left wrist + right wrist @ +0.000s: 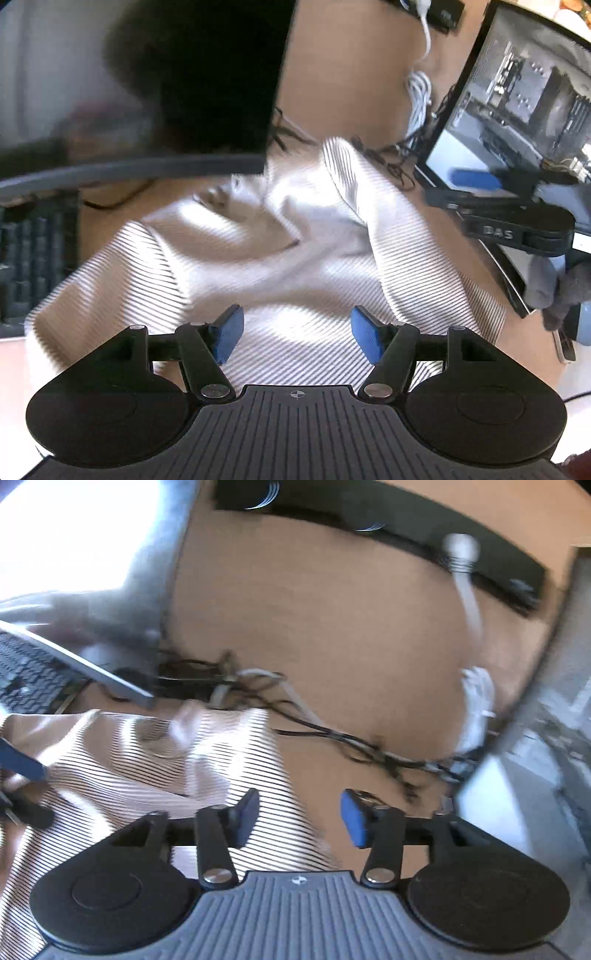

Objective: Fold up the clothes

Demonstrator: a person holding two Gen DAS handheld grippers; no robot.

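The striped shirt [280, 266] lies rumpled on the wooden tabletop [343, 74], soft, light and floppy (it should sag if pinched mid-panel). Both the left hand-held gripper [297, 334] and right hand-held gripper [299, 818] hang released, empty; hem corners or shoulder seams look best to grasp.

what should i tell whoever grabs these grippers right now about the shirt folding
Left gripper: open, empty, over the middle of the striped shirt.
Right gripper: open, empty, at the shirt's right edge, one of its fingers over the cloth, the other over bare desk.
Shirt: rumpled on the desk between keyboard and monitor, tangled cables just behind it.
Done: no clean fold visible.
Left: flatten the shirt, then fold it.
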